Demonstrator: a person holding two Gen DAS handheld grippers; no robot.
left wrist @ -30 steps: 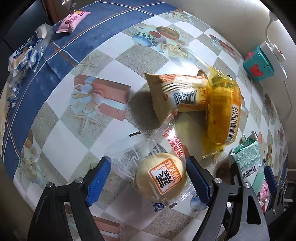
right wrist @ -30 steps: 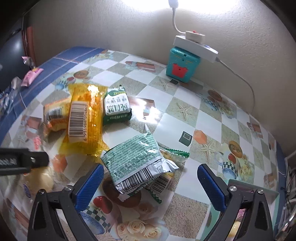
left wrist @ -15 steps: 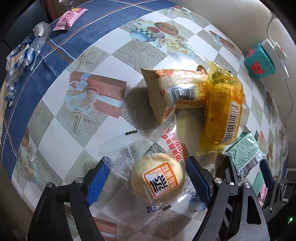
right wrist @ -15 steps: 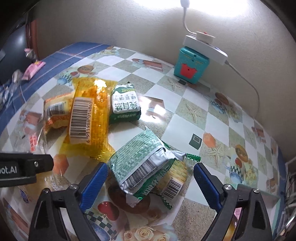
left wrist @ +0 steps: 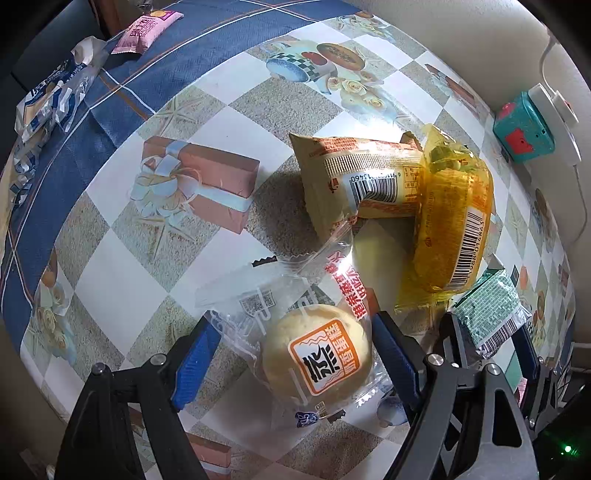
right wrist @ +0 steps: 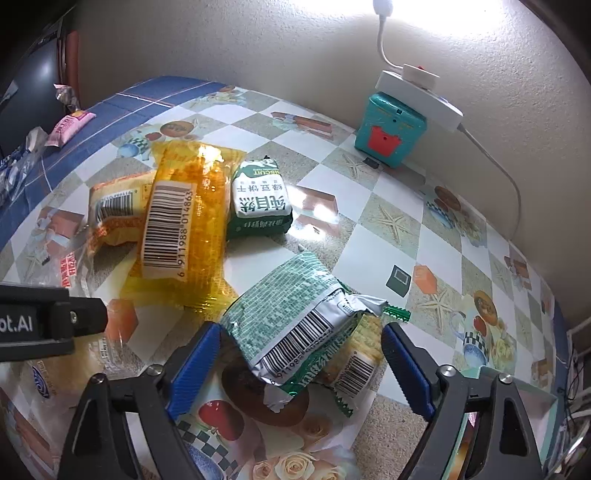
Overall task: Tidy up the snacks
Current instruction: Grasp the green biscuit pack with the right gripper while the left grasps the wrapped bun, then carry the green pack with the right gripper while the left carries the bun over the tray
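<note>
A round bun in a clear wrapper (left wrist: 317, 354) sits between the blue pads of my left gripper (left wrist: 295, 354), which points straight down over the patterned tablecloth (left wrist: 110, 280); both pads touch the wrapper. My right gripper (right wrist: 301, 362) straddles a green brick-patterned packet (right wrist: 288, 306) that lies on a second, yellowish packet (right wrist: 354, 373). Its jaws are closing: the left pad is at the packet's edge and a gap remains at the right pad. The same green packet (left wrist: 487, 306) appears in the left wrist view.
A yellow packet (right wrist: 181, 214) lies over an orange packet (left wrist: 354, 181), with a green biscuit pack (right wrist: 260, 199) beside them. A teal box (right wrist: 388, 133) and a white power strip (right wrist: 421, 96) stand against the wall. A pink packet (left wrist: 147, 26) and crumpled wrappers (left wrist: 51, 96) lie at the far left.
The right gripper's jaws have narrowed around the green packet and the view has closed in on it slightly. The left gripper and the bun keep their places.
</note>
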